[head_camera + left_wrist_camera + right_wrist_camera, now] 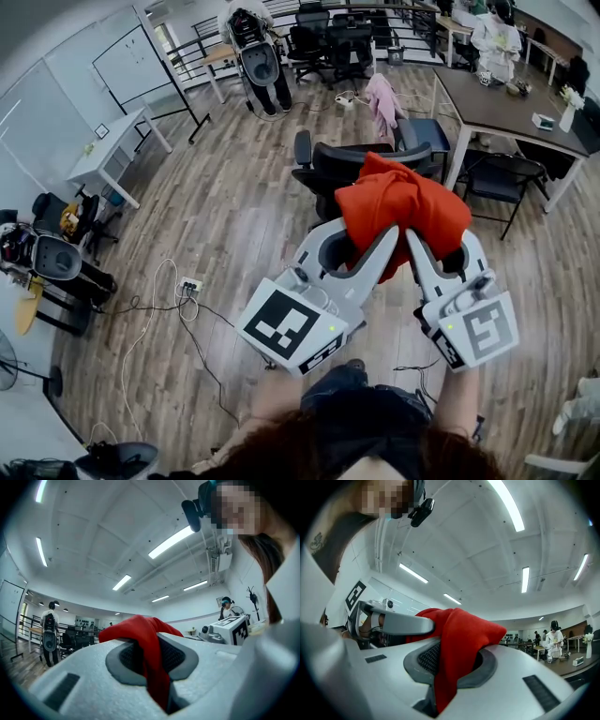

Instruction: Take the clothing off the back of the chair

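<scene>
A red garment hangs bunched in the air in the head view, in front of the black office chair. My left gripper is shut on its lower left fold, and my right gripper is shut on the fold beside it. In the left gripper view the red garment runs down between the white jaws. In the right gripper view the red garment drapes over and between the jaws. The chair's backrest shows bare above the seat, part of it hidden by the cloth.
A pink garment lies on another chair behind. A brown table with a black chair stands at the right. A power strip and cables lie on the wooden floor at the left. People stand at the far end.
</scene>
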`<state>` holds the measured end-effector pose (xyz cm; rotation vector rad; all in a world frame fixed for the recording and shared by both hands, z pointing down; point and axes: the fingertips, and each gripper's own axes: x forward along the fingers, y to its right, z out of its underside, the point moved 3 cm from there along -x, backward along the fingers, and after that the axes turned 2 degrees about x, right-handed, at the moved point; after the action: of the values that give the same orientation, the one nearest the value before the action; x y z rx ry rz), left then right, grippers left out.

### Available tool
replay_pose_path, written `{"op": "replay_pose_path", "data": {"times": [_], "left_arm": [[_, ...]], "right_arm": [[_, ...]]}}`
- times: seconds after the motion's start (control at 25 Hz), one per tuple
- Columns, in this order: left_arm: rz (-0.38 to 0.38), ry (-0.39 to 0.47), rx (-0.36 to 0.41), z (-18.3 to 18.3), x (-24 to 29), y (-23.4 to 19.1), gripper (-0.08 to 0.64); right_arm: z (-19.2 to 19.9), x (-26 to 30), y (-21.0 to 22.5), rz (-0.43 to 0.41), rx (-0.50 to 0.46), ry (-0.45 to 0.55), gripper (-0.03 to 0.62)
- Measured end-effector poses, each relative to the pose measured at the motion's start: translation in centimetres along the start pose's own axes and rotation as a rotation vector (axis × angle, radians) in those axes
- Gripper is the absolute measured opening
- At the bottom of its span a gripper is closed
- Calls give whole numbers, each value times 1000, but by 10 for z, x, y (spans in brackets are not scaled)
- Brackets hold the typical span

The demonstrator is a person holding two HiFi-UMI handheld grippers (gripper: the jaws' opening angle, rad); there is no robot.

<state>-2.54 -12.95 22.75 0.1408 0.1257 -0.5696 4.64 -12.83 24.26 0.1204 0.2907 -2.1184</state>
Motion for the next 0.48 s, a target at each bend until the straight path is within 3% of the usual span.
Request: {"op": "replay_pose_path", "data": {"times": [0.48], "left_arm": [[-71, -28, -47, 9, -16, 53, 64]], "right_arm": [[5, -52, -13, -61, 45, -57, 54]]}}
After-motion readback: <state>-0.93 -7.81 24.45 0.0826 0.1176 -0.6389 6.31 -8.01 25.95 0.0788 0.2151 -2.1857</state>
